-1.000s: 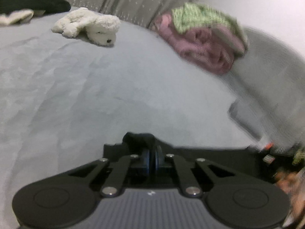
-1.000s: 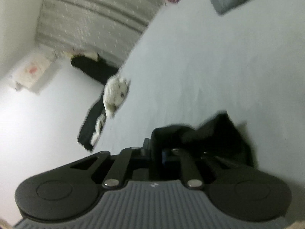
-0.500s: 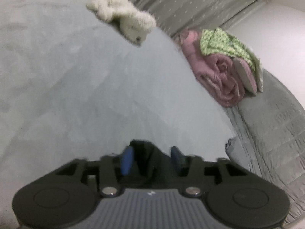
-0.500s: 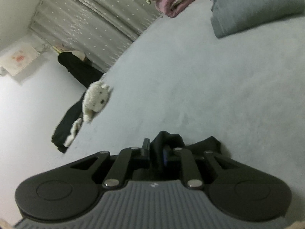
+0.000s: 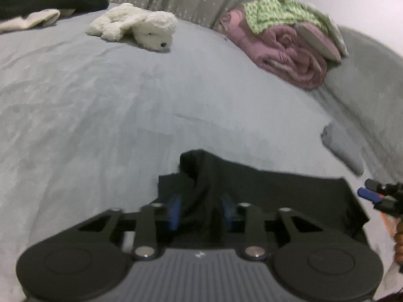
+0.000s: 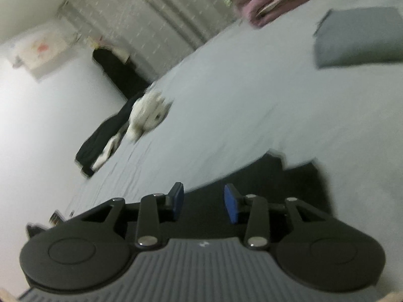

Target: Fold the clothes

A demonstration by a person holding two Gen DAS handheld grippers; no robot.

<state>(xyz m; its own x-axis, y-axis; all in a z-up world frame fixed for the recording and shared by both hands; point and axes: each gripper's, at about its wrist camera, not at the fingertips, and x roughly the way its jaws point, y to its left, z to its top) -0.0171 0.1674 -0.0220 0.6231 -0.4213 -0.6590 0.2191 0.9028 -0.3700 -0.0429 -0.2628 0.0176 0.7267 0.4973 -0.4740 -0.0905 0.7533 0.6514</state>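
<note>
A black garment [image 5: 264,191] lies spread on the grey bed [image 5: 100,100], close in front of the person, with a raised fold of it standing up between the fingers of the left tongs [image 5: 200,210]. It looks thin, soft and light, the kind of cloth that will sag and slide rather than hold a crease, so I would judge the best hold to be at a hem or corner, pinched through both layers, one corner to each hand.

The left tongs stand a little apart with that ridge of cloth between the blue pads [image 5: 174,210]; the blur keeps me from telling whether they press on it. Their jaws have just been closing again after springing wide half a second ago. The right tongs [image 6: 205,202] are spread, hovering over the dark cloth with nothing between the pads; they have just been opening, where a second ago they were pinched on a bunch of the black fabric.

Compared with that earlier look, far more of the garment now shows flat across the bed. The white plush toy [image 5: 136,25], the pink blanket roll [image 5: 284,50] and the grey pillow [image 6: 357,40] lie well apart from it, as before.
</note>
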